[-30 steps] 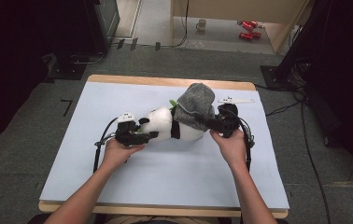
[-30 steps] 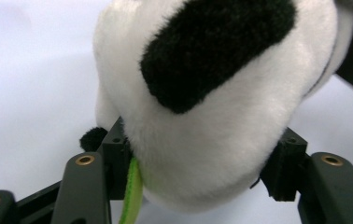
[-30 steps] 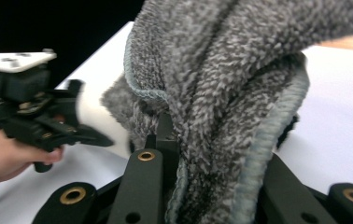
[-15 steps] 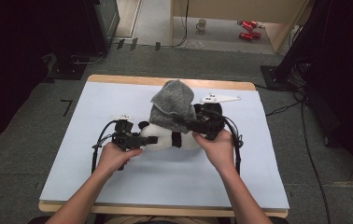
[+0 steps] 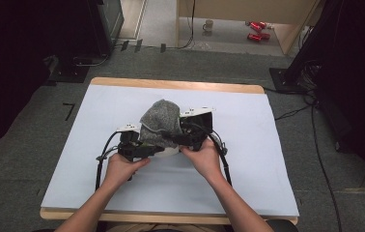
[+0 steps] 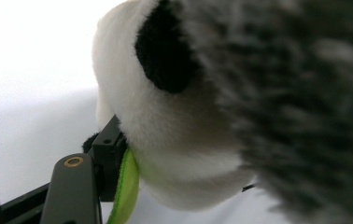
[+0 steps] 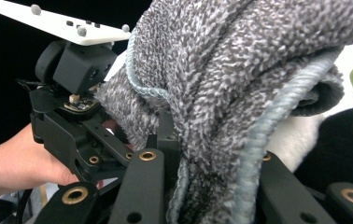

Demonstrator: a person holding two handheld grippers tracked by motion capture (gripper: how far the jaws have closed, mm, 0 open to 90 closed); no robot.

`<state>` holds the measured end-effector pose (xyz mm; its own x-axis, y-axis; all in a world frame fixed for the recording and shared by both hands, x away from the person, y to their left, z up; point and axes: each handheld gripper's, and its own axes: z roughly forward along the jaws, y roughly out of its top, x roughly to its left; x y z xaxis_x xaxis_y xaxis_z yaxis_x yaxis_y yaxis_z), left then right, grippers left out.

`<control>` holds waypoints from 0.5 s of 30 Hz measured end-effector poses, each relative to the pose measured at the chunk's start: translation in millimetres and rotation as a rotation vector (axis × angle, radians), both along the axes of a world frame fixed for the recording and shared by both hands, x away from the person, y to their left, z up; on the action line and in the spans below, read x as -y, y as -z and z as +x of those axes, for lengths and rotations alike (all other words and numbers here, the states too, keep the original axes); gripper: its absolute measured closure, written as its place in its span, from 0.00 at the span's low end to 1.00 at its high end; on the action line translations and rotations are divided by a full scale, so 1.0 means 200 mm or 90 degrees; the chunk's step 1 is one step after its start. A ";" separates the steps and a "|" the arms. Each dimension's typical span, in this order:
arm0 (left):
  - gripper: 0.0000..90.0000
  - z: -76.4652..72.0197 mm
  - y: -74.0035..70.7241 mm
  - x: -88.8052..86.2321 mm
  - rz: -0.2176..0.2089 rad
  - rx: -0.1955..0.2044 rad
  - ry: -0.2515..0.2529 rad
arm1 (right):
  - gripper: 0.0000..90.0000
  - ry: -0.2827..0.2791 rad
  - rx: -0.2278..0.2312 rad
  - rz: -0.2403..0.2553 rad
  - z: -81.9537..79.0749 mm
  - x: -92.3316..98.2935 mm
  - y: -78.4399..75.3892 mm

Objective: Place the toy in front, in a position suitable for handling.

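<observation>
A black-and-white panda plush [image 6: 165, 140] lies on the white-covered table [image 5: 277, 164], mostly under a grey knit hat [image 5: 160, 118]. My left gripper [image 5: 144, 149] holds the plush from the left. One finger [image 6: 104, 158] presses a green tag [image 6: 127, 186] against the white fur, and the other finger is hidden. Its jaws have just been opening with the plush still between them. My right gripper [image 7: 207, 186] is shut on the hat's blue-trimmed edge [image 7: 254, 140], with the hat [image 7: 240, 70] draped over the plush [image 7: 347, 140]. In the right gripper view the left gripper [image 7: 72, 102] sits close behind the hat.
Bare white table cover stretches out to the left, right and front of the hands. Beyond the far wooden edge [image 5: 171, 84] is grey floor with cables, a mug [image 5: 208, 24] and red items [image 5: 255, 31].
My right gripper has carried the grey hat leftwards and down over the plush, which is now mostly covered. The left hand has stayed nearly still.
</observation>
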<state>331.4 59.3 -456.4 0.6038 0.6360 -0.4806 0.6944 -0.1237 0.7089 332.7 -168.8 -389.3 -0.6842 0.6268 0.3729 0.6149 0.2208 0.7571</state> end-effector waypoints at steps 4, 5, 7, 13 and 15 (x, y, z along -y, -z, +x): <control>0.38 0.01 0.01 -0.01 -0.002 0.007 0.002 | 0.86 0.002 0.008 -0.029 0.01 0.02 0.00; 0.38 0.01 0.02 -0.01 -0.003 0.009 0.003 | 0.86 0.005 0.013 -0.037 0.01 0.03 0.00; 0.38 0.02 0.02 -0.02 -0.009 0.004 0.003 | 0.86 0.018 0.019 -0.051 0.01 0.05 0.00; 0.36 0.05 0.02 -0.02 -0.020 0.004 0.006 | 0.87 0.059 0.005 -0.053 0.03 0.19 -0.01; 0.36 0.06 0.02 -0.03 -0.021 0.004 0.007 | 0.87 0.067 0.010 -0.054 0.03 0.22 -0.01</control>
